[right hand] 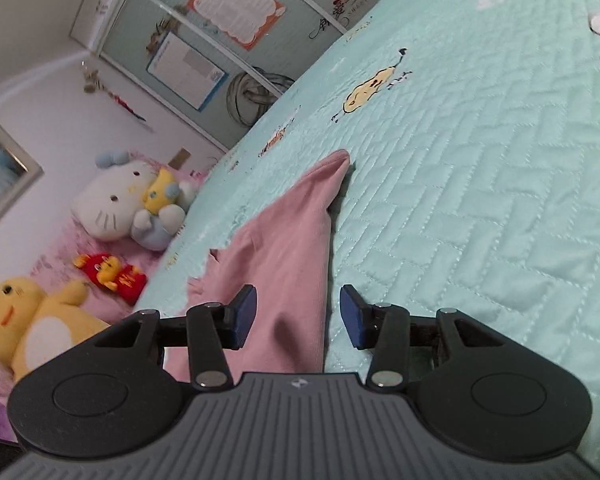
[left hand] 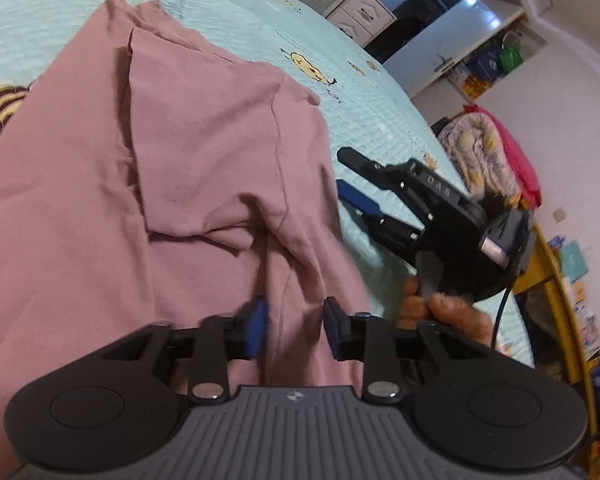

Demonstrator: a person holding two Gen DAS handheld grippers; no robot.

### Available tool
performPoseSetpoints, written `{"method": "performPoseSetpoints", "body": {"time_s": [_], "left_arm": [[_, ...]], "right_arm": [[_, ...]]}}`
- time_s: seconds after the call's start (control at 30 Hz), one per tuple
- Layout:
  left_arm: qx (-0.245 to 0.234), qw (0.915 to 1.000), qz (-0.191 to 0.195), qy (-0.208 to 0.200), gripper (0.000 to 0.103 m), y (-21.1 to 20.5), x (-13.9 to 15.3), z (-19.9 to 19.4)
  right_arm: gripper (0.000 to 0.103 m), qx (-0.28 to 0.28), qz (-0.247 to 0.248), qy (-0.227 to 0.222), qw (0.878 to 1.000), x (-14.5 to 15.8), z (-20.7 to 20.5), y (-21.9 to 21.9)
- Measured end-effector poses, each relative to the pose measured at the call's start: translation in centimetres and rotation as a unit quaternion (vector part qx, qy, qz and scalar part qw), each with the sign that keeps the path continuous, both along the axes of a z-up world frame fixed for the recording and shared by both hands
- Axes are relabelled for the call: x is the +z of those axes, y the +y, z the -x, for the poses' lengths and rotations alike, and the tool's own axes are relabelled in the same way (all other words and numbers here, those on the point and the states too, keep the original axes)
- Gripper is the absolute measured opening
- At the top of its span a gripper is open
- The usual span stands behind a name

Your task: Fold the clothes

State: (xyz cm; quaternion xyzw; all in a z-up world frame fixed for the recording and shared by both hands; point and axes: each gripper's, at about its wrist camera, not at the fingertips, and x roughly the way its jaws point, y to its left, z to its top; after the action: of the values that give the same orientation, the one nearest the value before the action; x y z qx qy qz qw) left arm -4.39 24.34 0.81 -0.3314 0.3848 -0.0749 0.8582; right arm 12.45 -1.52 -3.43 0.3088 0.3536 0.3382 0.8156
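Pink shirt (left hand: pixel 160 184) spread on the green bed (left hand: pixel 340 72), left gripper (left hand: pixel 294 326) seemingly clenched on its blurry hem at 6 o'clock, right gripper (right hand: pixel 296 316) released, fingers (right hand: pixel 244 312) held apart around a fold.

The soft pink cotton shirt (left hand: pixel 188 184) looks matt and a bit wrinkly. Under it, the pale green stitched bed cover (right hand: pixel 480 208) is cloth with bumpy zigzag lines. The black plastic left gripper (left hand: pixel 295 326) is dull, with shiny round metal screws and blue rubbery fingers (left hand: pixel 260 328).
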Motion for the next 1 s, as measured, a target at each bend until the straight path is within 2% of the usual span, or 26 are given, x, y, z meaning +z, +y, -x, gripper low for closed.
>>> {"method": "performPoseSetpoints", "body": {"time_s": [0.07, 0.1, 0.13, 0.17, 0.23, 0.3, 0.4, 0.47, 0.57, 0.67, 0.7, 0.77, 0.87, 1.0], "left_arm": [[0.002, 1.0000, 0.002, 0.006, 0.002, 0.1, -0.3, 0.3], [0.006, 0.9999, 0.006, 0.007, 0.002, 0.0, -0.6, 0.4], [0.011, 0.9998, 0.011, 0.008, 0.002, 0.0, -0.9, 0.6], [0.016, 0.9997, 0.015, 0.008, 0.002, 0.1, -1.1, 0.9], [0.024, 0.9994, 0.021, 0.009, 0.003, 0.2, -1.3, 1.3], [0.020, 0.9997, 0.008, 0.009, 0.003, 0.0, -0.8, 1.4], [0.000, 0.9991, -0.043, 0.001, 0.003, -1.0, 1.2, 2.0], [-0.014, 0.9969, -0.075, -0.019, 0.003, -1.6, 3.0, 2.6], [-0.025, 0.9938, -0.093, -0.056, 0.005, -1.8, 5.8, 2.2], [-0.027, 0.9902, -0.112, -0.079, 0.012, -1.5, 7.5, -1.4], [-0.029, 0.9885, -0.123, -0.083, 0.014, -1.5, 7.8, -3.5], [-0.036, 0.9842, -0.147, -0.091, 0.022, -1.7, 7.9, -8.0], [-0.059, 0.9779, -0.177, -0.094, 0.028, -2.3, 7.7, -15.1], [-0.090, 0.9595, -0.252, -0.088, 0.031, -4.0, 7.0, -22.5]], "right_arm": [[0.044, 0.001, 0.009, -0.008, 1.000, 0.1, 0.0, 0.6], [0.035, 0.003, 0.020, -0.012, 1.000, 0.2, 0.0, 1.0], [0.022, 0.000, 0.034, -0.010, 0.999, 0.1, 0.0, 1.3], [0.004, -0.002, 0.048, -0.008, 0.999, 0.1, 0.0, 1.6], [0.003, -0.016, 0.050, -0.008, 0.999, -0.1, -0.1, 1.4], [0.001, -0.033, 0.060, -0.014, 0.998, -0.2, 0.0, 1.2], [0.001, -0.036, 0.059, -0.012, 0.998, -0.4, -0.1, 1.2], [0.002, -0.033, 0.045, -0.001, 0.998, -0.7, -0.4, 0.9], [0.004, -0.028, 0.015, 0.016, 0.999, -1.2, -0.6, 0.2], [0.008, -0.025, 0.007, 0.019, 0.999, -1.1, -0.7, 0.5], [0.011, -0.022, 0.004, 0.017, 1.000, -1.1, -0.7, 0.5], [0.011, -0.021, -0.002, 0.016, 1.000, -1.2, -0.7, 0.5], [0.011, -0.019, -0.016, 0.020, 0.999, -1.5, -0.9, 0.2], [0.011, -0.017, -0.032, 0.025, 0.999, -1.7, -1.0, -0.1]]}}
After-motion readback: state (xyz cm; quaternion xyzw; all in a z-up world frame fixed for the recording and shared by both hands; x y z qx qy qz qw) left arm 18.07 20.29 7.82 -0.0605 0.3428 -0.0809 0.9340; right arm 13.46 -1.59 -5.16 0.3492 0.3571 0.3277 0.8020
